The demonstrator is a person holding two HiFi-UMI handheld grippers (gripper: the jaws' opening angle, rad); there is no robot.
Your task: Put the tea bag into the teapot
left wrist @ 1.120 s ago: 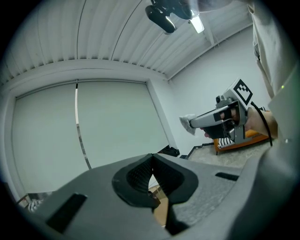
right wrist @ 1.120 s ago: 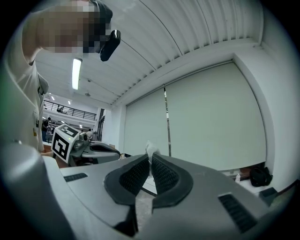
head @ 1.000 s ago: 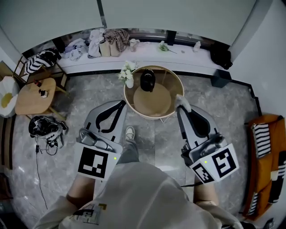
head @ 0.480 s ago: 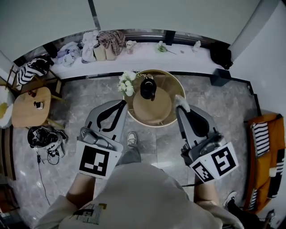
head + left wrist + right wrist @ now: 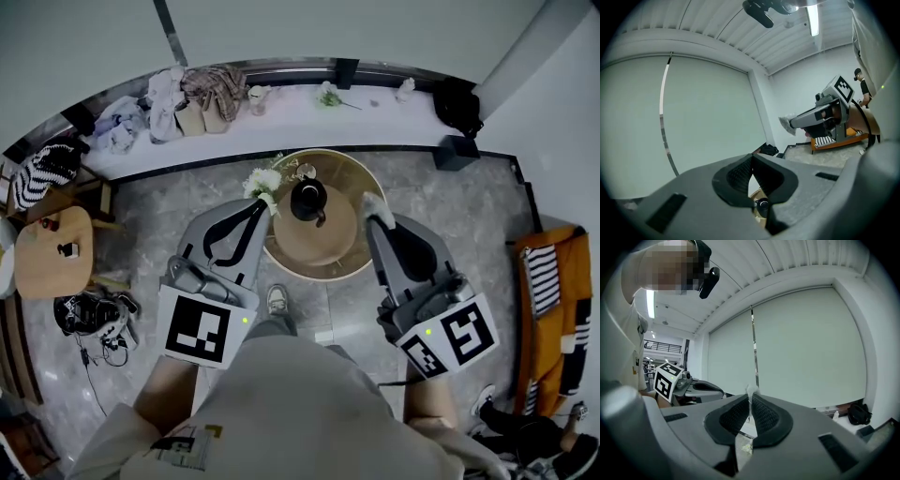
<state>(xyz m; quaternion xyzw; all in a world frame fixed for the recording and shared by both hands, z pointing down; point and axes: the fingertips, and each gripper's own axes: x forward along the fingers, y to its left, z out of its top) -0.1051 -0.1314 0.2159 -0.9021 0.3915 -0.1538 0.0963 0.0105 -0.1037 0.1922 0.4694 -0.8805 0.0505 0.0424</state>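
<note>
Left gripper (image 5: 263, 204) first: clenched tip to tip, nothing between the jaws, its nose over the rim of the round wooden table (image 5: 319, 242) at about 9 o'clock from the teapot. Just off those tips sits a bunch of white flowers (image 5: 262, 180), at the table's 10 o'clock edge; whether they stand in a vase is hard to say from up here. Centre stage now: the black teapot (image 5: 308, 200), upright on the table, slightly toward 12 o'clock from the middle, and apart from both grippers. Over at its 3 o'clock comes the right gripper (image 5: 375, 207), jaws clamped on the tea bag (image 5: 372, 200), a small white pouch pinched between the pads with its top poking out past the tips. That bag is near the teapot, level with it across the table, and not inside. Far out at 3 o'clock on the floor, an orange seat (image 5: 555, 309) with a striped cloth.
</note>
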